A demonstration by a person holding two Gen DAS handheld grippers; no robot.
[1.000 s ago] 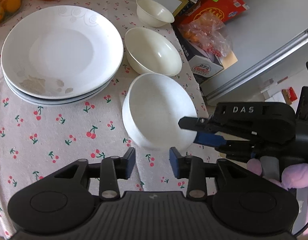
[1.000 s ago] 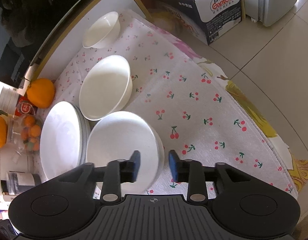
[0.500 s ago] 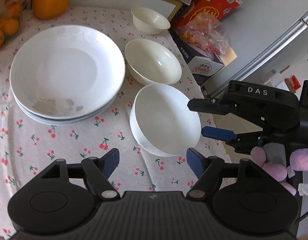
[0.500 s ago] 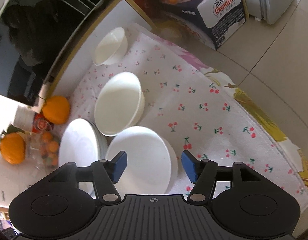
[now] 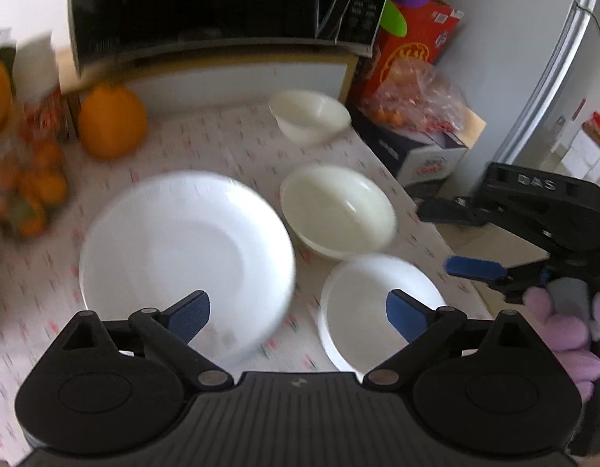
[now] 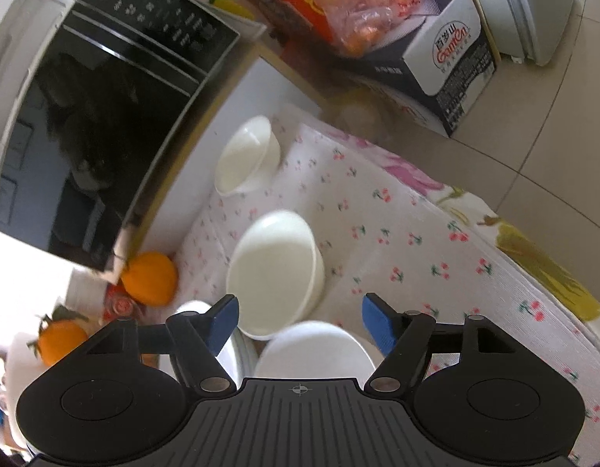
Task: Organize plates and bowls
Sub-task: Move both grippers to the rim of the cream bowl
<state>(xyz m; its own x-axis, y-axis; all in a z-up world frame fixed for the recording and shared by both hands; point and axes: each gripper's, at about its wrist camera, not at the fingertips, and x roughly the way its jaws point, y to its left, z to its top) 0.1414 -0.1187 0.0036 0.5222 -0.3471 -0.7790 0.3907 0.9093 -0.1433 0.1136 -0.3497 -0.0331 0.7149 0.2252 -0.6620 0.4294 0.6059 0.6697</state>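
A stack of white plates (image 5: 183,249) sits on the cherry-print cloth. Three white bowls stand in a row to its right: a near one (image 5: 374,311), a middle one (image 5: 337,206) and a small far one (image 5: 309,114). My left gripper (image 5: 298,311) is open and empty above the near edge of the plates and near bowl. My right gripper (image 6: 300,321) is open and empty, above the near bowl (image 6: 313,350) and just short of the middle bowl (image 6: 274,268). The small bowl (image 6: 247,157) lies beyond. The right gripper also shows in the left wrist view (image 5: 459,237).
A black microwave (image 5: 222,4) stands at the back of the table. Oranges (image 5: 111,120) and a fruit container lie at the back left. Boxes and a bag of fruit (image 5: 413,101) stand off the table's right edge, by a grey fridge (image 5: 564,78).
Both grippers opened and let go of the near bowl, which now rests on the cloth. Both have pulled back and tilted up, so the microwave has come into view.
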